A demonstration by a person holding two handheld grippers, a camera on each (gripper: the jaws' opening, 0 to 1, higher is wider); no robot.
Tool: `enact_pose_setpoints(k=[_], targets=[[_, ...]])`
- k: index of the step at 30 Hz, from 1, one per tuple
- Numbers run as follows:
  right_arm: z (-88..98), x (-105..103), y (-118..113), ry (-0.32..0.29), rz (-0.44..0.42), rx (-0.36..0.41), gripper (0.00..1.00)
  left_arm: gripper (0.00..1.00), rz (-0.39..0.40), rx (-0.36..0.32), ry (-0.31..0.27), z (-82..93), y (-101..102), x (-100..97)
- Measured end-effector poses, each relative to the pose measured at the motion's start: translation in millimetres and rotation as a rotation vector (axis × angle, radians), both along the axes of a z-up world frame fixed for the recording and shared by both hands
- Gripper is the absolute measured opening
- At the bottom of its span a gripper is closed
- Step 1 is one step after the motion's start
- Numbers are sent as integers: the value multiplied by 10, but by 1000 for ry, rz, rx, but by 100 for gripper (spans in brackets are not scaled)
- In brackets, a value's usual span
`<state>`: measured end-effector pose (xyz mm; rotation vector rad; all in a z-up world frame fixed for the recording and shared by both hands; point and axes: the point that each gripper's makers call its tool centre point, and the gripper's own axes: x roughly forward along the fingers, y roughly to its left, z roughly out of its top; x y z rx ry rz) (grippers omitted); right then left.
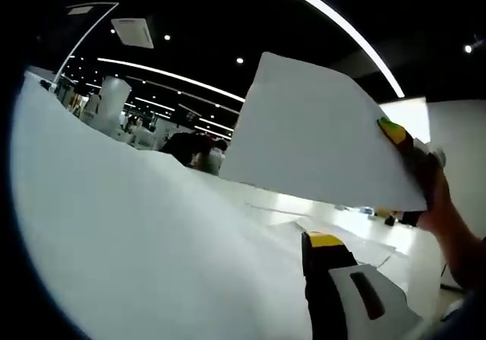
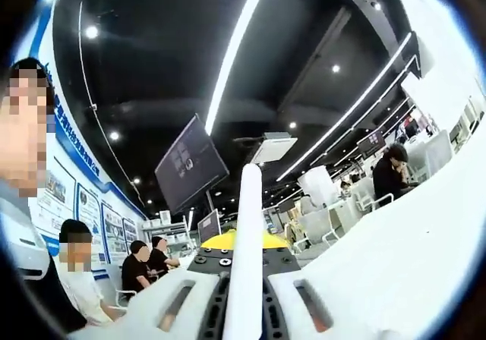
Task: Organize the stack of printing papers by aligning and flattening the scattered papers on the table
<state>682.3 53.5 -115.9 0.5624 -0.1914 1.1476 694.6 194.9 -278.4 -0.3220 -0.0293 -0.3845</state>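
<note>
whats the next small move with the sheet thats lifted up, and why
Probably lower the lifted sheet back toward the papers on the table and square its edges there. The right gripper pinches it by one corner, held up in the air and tilted; in the right gripper view the sheet stands edge-on between the jaws. The left gripper sits low nearby.

White paper sheet (image 1: 319, 127) lifted, tilted; other sheets (image 1: 137, 234) lying flat below.

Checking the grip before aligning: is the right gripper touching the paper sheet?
Touching. The right gripper view shows the paper sheet edge-on, pinched between the right gripper fingers.
</note>
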Motion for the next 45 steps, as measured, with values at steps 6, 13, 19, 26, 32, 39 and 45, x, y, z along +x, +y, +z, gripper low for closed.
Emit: enact_pose_setpoints(k=[6, 13, 19, 26, 32, 39, 45], targets=[[-21, -8, 66, 13, 21, 10, 0, 47, 0, 6, 2, -5, 0, -2], [-69, -5, 158, 27, 42, 12, 0, 47, -4, 15, 5, -16, -12, -4], [-41, -9, 191, 27, 53, 25, 0, 47, -4, 18, 7, -23, -17, -4], [-28, -17, 189, 23, 52, 31, 0, 47, -3, 17, 7, -21, -23, -4], [-160, 64, 241, 55, 42, 30, 0, 47, -3, 16, 7, -21, -27, -4], [-281, 171, 281, 85, 26, 28, 0, 47, -4, 17, 8, -23, -31, -2], [-415, 289, 266, 123, -3, 33, 0, 47, -4, 18, 8, -23, -27, -3]])
